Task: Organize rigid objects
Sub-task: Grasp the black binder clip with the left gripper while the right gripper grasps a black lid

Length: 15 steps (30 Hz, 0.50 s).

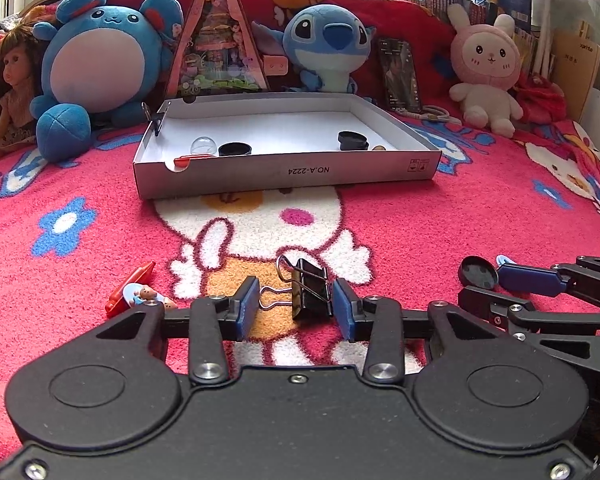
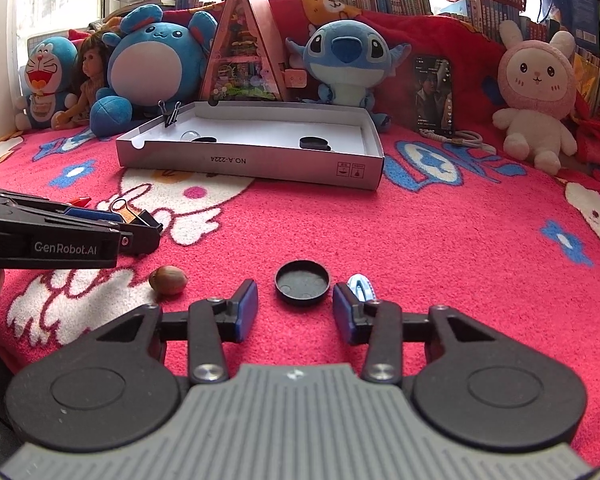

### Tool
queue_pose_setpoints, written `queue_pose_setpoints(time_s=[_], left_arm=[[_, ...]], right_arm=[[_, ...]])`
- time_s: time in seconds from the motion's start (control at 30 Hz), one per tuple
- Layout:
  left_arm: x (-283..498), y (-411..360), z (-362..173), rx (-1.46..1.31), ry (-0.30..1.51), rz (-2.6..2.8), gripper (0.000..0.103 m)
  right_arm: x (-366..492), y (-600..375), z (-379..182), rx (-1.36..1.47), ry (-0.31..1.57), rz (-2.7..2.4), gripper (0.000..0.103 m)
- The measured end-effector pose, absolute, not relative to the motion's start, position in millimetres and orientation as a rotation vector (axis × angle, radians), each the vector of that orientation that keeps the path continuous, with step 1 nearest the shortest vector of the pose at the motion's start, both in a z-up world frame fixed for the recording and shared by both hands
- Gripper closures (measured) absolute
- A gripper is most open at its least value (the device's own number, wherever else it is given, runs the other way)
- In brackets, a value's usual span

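A black binder clip [image 1: 308,290] lies on the pink blanket between the open fingers of my left gripper [image 1: 296,304]; it also shows in the right wrist view [image 2: 138,216]. My right gripper [image 2: 296,306] is open, with a black round cap [image 2: 302,282] lying just ahead between its fingertips; the cap also shows in the left wrist view [image 1: 478,272]. A white shallow box [image 1: 284,168] ahead holds a clear ball [image 1: 204,146], two black caps [image 1: 235,149] and a red piece. A binder clip [image 2: 171,114] is clamped on its left rim.
A red clip with a small bear charm [image 1: 134,290] lies left of my left gripper. A nut [image 2: 168,279] lies left of my right gripper, a light-blue clip [image 2: 362,286] by its right finger. Plush toys, a doll, a triangular case [image 1: 218,36] and a phone [image 2: 434,94] line the back.
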<state>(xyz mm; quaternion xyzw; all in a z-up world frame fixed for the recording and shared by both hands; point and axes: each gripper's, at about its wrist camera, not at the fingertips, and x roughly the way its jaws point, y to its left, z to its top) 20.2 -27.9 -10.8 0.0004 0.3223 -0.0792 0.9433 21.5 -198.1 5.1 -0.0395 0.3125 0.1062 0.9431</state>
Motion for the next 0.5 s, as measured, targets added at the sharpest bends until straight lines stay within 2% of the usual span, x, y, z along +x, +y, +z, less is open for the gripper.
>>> queue_pose_setpoints(time_s=[0.2,0.23,0.27,0.3,0.4,0.43,0.5], left_arm=[[19,-36,-18,0.052,0.615,-0.152,0.062],[19,-36,-18,0.047,0.616,-0.149,0.063],[18,-36,-17,0.042,0.615,-0.147,0.064],[17,-37,-17,0.047,0.614,-0.148,0.064],[15,-37,-14,0.062,0.613,-0.159,0.069],[15,-36,-13,0.062,0.618,-0.165,0.077],[17,-34,-8,0.058,0.618,-0.163,0.076]], right_arm=[[27,-192,2,-0.101,0.623,0.202,0.044],[28,-191,1,-0.105,0.622,0.2,0.05],[28,-189,1,-0.106,0.62,0.202,0.062],[27,-189,1,-0.106,0.619,0.202,0.065],[27,-186,1,-0.111,0.613,0.208,0.067],[28,-186,2,-0.109,0.612,0.213,0.067],[30,-185,4,-0.1,0.611,0.219,0.067]])
